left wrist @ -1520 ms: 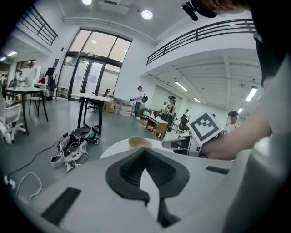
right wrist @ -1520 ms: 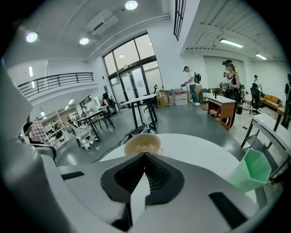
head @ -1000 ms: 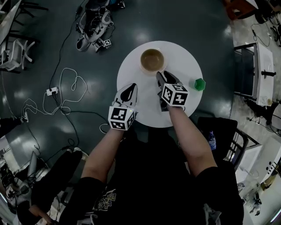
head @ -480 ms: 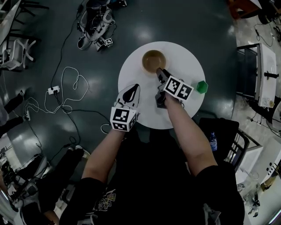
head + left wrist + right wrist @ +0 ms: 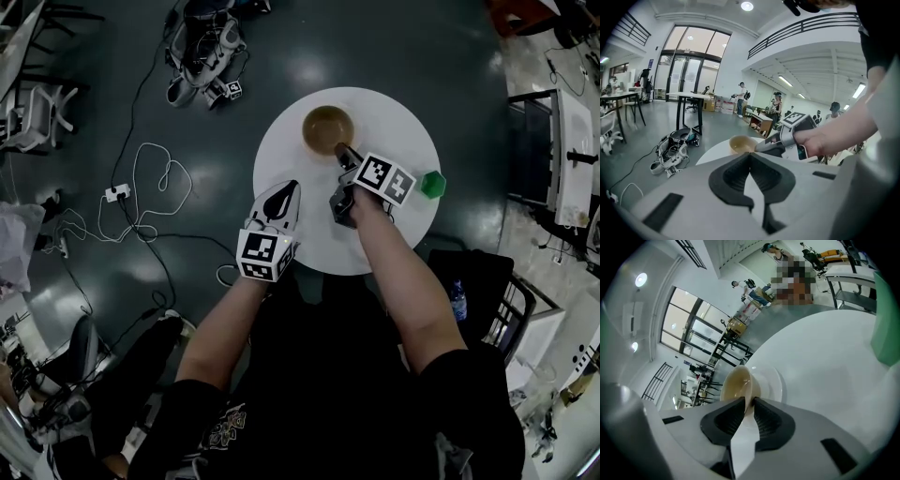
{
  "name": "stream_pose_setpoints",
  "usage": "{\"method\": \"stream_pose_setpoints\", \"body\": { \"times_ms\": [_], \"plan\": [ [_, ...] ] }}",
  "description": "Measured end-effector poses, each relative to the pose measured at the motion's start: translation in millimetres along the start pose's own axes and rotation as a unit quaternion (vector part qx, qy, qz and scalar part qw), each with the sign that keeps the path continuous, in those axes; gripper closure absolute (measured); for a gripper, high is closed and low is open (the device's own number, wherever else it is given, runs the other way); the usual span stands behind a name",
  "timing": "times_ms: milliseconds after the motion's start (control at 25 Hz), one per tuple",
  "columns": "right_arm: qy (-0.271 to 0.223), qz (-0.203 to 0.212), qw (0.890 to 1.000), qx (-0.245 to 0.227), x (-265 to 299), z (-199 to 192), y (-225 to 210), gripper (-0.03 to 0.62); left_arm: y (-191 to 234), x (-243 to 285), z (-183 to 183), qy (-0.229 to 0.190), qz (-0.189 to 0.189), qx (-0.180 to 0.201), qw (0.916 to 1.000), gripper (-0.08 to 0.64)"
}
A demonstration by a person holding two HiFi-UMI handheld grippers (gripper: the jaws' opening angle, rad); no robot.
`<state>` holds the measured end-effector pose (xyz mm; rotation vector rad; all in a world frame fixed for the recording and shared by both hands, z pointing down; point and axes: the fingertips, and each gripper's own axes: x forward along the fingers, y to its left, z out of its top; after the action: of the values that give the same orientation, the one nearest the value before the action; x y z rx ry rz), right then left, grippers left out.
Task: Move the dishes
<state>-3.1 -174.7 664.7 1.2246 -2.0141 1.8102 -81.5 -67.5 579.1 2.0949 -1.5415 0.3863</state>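
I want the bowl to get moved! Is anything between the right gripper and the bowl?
Nothing visible is. The right gripper already has its jaws pinching the rim of the bowl, one inside, one outside. The green block stands off to the side.

Round white table [image 5: 403, 141] on a dark floor [image 5: 394, 47]. On the far part of the top I see a white plate [image 5: 772, 380] with a tan bowl [image 5: 327, 129] on it. A green object [image 5: 431, 184] sits at the table's right edge, well apart from the plate. On the floor left of the table I note a looped white cable [image 5: 155, 178] and a power strip [image 5: 116, 193]. Far left lies a heap of gear [image 5: 202, 47].
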Motion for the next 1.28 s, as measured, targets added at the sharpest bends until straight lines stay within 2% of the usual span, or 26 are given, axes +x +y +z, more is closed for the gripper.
{"method": "stream_pose_setpoints", "body": {
  "times_ms": [160, 320, 600, 800, 1280],
  "plan": [
    [-0.002, -0.002, 1.000, 0.024, -1.4, 1.6, -1.7, 0.556, -1.2, -4.1, -0.6, 0.001, -0.001, 0.002, 1.0000, 0.554],
    [-0.009, 0.000, 1.000, 0.029, -4.2, 3.9, 0.0, 0.566, -0.1, -8.3, -2.1, 0.002, 0.000, 0.003, 1.0000, 0.554],
    [-0.026, -0.009, 1.000, -0.007, -22.1, 8.5, 9.8, 0.566, -0.6, -15.0, 2.6, -0.001, -0.009, 0.008, 0.9999, 0.554],
    [-0.045, -0.030, 0.998, -0.023, -56.4, 2.8, 2.3, 0.566, -10.7, -19.0, 8.2, -0.005, -0.027, 0.019, 0.9994, 0.554],
    [-0.073, -0.119, 0.990, 0.006, -130.4, -43.1, -61.4, 0.566, -42.6, -29.7, 8.2, -0.007, -0.094, 0.052, 0.9942, 0.554]
  ]
}}
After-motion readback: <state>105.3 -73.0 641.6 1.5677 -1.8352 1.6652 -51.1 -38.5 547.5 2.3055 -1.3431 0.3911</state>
